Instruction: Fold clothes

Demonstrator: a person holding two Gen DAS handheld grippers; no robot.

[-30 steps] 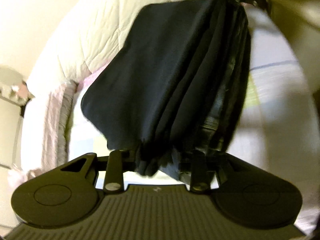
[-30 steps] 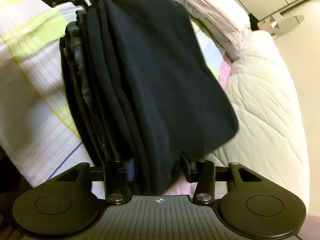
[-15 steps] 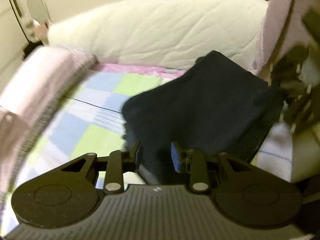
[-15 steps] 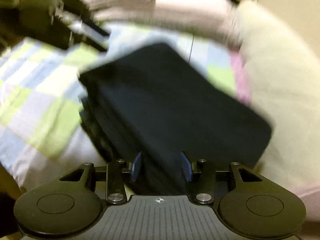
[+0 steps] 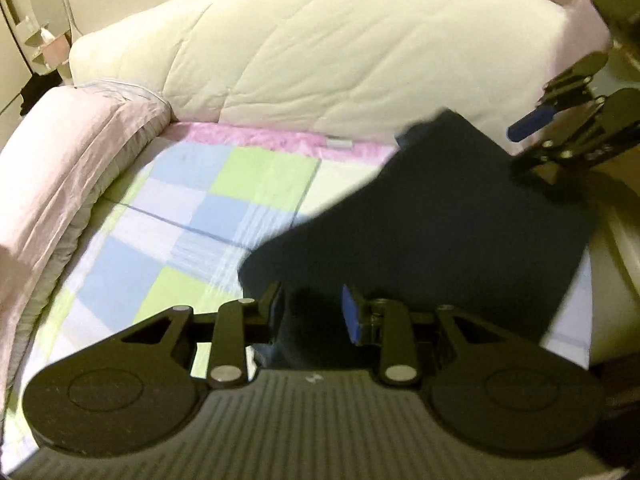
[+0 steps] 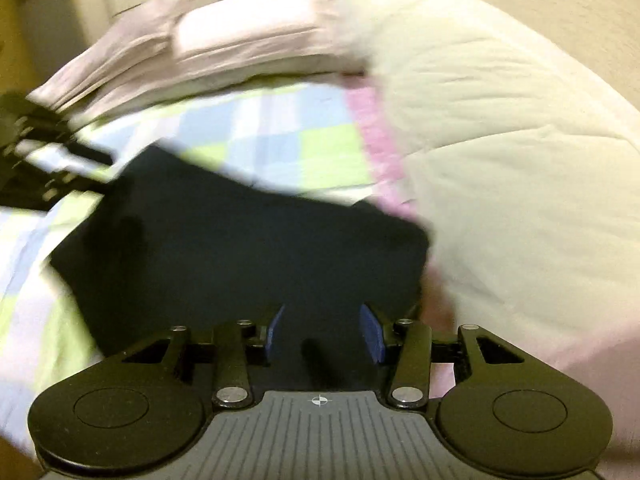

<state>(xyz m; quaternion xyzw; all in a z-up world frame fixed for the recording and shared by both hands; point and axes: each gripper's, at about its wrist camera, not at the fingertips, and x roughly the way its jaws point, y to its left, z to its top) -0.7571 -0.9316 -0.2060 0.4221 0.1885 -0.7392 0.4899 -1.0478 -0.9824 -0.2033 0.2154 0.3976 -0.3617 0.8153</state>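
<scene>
The dark folded garment (image 5: 432, 224) lies on the checked bedsheet (image 5: 192, 208), near the cream quilt (image 5: 340, 52). The left claw (image 5: 310, 310) grips its near edge — jaws just closing further on the cloth — while the right claw (image 6: 322, 330) pinches the opposite edge between blue pads (image 6: 370, 334).

I am in a bedroom at home. In front of me is a bed (image 5: 192, 216) with a checked sheet of blue, green and white squares. A big, puffy cream blanket (image 5: 340, 60) is piled along the far side. A pink pillow (image 5: 68, 152) lies on the left. A small round mirror (image 5: 46, 8) stands in the corner by the wall.
</scene>
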